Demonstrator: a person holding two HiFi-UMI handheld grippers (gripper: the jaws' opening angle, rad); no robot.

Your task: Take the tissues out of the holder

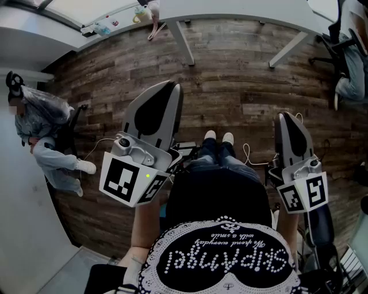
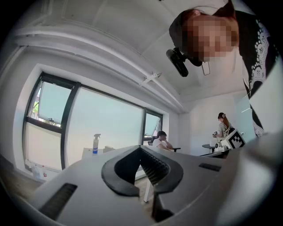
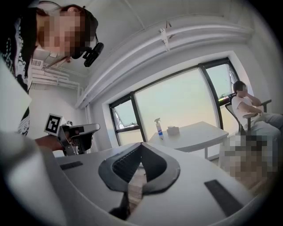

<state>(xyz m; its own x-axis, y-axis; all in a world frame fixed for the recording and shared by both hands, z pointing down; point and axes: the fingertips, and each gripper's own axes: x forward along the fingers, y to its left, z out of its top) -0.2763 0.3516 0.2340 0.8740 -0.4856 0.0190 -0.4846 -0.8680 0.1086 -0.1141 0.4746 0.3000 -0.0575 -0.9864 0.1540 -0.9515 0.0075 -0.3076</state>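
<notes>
No tissues show clearly in any view. A small white box (image 3: 172, 129) stands beside a spray bottle (image 3: 158, 128) on a far white table (image 3: 199, 132); I cannot tell whether it is the holder. In the head view my left gripper (image 1: 172, 85) is held at waist height over the wood floor, and its jaws are shut with nothing between them. My right gripper (image 1: 283, 116) hangs at the right, also shut and empty. Both gripper views look out across the room, with the left gripper (image 2: 140, 148) and right gripper (image 3: 142, 144) closed tip to tip.
My own feet (image 1: 218, 136) stand on the dark wood floor (image 1: 241, 80). A white table (image 1: 230, 11) with slanted legs lies ahead. One person sits on a chair at the left (image 1: 43, 132), another at the far right (image 1: 348, 57). Cables trail near my feet.
</notes>
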